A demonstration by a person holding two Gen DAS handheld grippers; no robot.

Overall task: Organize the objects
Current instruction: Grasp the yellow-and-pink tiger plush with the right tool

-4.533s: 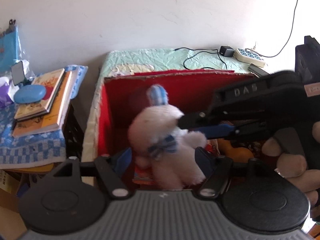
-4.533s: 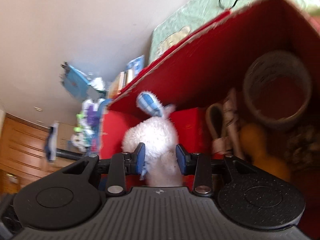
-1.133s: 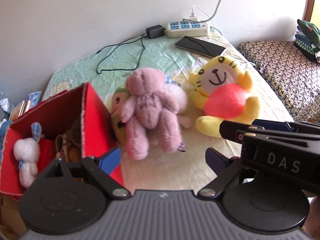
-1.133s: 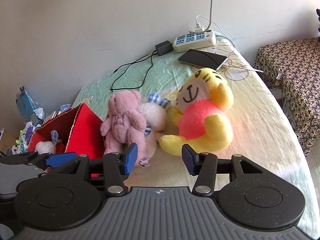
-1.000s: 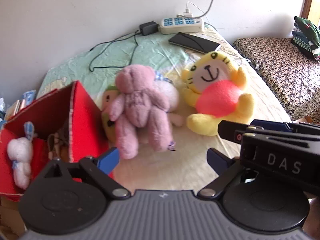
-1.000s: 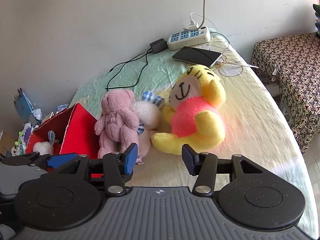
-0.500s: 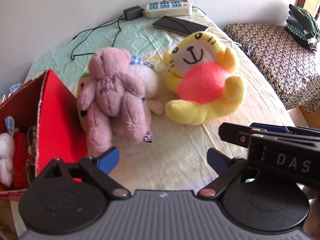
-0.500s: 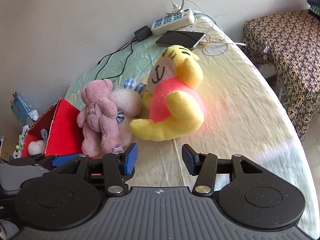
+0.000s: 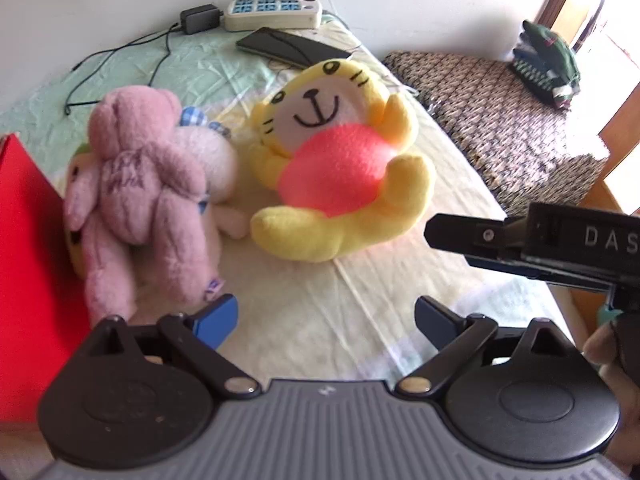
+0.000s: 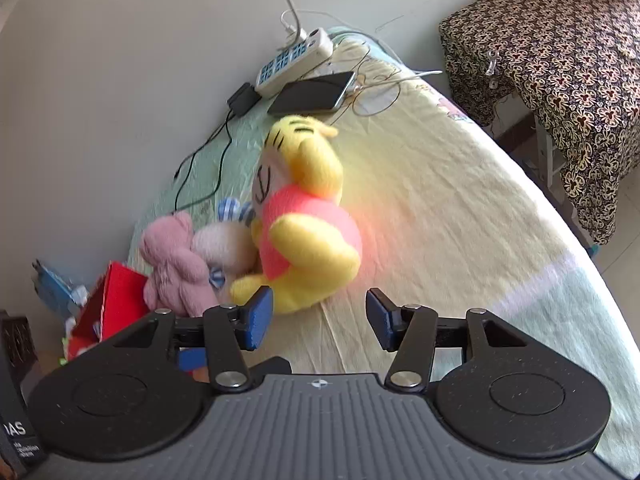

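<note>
A yellow tiger plush [image 9: 340, 168] [image 10: 308, 232] with a pink belly lies on the bed. Left of it a pink teddy bear [image 9: 140, 200] [image 10: 172, 264] sprawls over a cream plush [image 9: 216, 160] [image 10: 224, 248] with a blue checked bow. The red box [image 9: 28, 260] [image 10: 112, 300] stands at the bed's left edge. My left gripper [image 9: 326, 318] is open over bare sheet in front of the toys, holding nothing. My right gripper [image 10: 320, 318] is open too, just short of the tiger's foot. In the left wrist view the right gripper's finger [image 9: 472, 240] reaches in from the right.
A white power strip [image 9: 272, 12] [image 10: 296, 60], a black charger [image 9: 200, 18] with cables and a dark phone [image 9: 292, 46] [image 10: 312, 94] lie at the bed's far end by the wall. A patterned cloth-covered stand [image 9: 500, 120] [image 10: 560, 60] is right of the bed.
Both grippers have moved right and closer to the toys on the bed; the red box slid toward the left edge of both views. The white plush sits in the box, released earlier.
</note>
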